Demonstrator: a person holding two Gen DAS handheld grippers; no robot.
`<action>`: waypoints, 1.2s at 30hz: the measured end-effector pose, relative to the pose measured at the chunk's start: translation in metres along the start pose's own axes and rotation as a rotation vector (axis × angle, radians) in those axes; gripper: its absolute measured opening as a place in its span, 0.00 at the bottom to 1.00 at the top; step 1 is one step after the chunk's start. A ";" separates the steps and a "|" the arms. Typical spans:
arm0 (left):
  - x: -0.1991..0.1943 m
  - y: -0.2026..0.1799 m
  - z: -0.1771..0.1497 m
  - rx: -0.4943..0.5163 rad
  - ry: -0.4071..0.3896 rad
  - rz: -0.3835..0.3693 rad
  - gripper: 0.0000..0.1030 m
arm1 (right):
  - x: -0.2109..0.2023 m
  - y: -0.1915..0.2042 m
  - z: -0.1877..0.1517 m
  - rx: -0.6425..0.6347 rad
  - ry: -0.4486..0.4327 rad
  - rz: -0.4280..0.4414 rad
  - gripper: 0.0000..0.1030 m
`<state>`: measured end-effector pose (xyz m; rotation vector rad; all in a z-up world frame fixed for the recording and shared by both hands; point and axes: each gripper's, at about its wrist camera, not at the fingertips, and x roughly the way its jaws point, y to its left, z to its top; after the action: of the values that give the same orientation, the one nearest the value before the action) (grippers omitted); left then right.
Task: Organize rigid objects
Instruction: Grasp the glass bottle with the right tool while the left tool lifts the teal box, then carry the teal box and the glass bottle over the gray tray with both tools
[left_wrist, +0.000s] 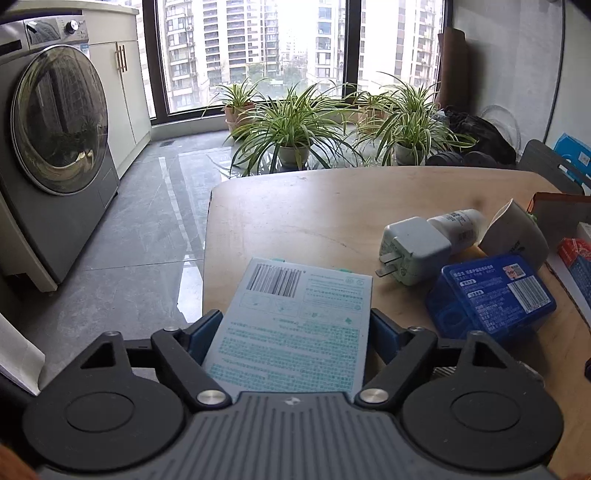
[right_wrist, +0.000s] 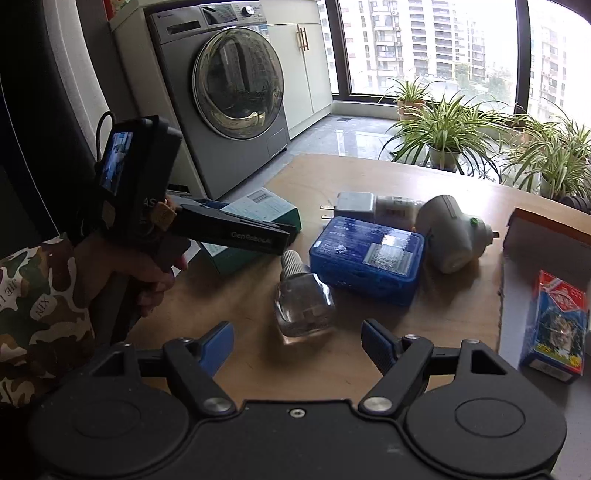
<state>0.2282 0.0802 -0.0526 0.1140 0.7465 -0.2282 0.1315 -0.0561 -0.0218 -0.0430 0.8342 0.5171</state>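
Teal box (left_wrist: 291, 325) sits clamped by its long sides in our left tool (left_wrist: 291, 332), at the bench's (left_wrist: 295, 206) near left edge. Light, stiff card, so we squeeze gently. Our right tool (right_wrist: 297, 345) gapes wide, near the clear, breakable bottle (right_wrist: 303, 302).

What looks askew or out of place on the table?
The clear bottle and white plug-in device lie tipped on their sides, and the blue case sits skewed among them. No spill or damage visible.
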 end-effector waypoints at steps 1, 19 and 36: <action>-0.002 0.000 -0.001 0.001 -0.009 0.002 0.72 | 0.007 0.001 0.003 -0.006 0.010 0.009 0.87; -0.073 -0.007 -0.025 -0.146 -0.038 0.094 0.70 | 0.008 0.010 -0.006 -0.007 0.020 -0.054 0.58; -0.155 -0.088 -0.050 -0.196 -0.084 0.058 0.70 | -0.114 -0.017 -0.061 0.126 -0.104 -0.200 0.58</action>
<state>0.0631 0.0293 0.0151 -0.0599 0.6772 -0.1033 0.0333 -0.1329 0.0161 0.0162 0.7495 0.2756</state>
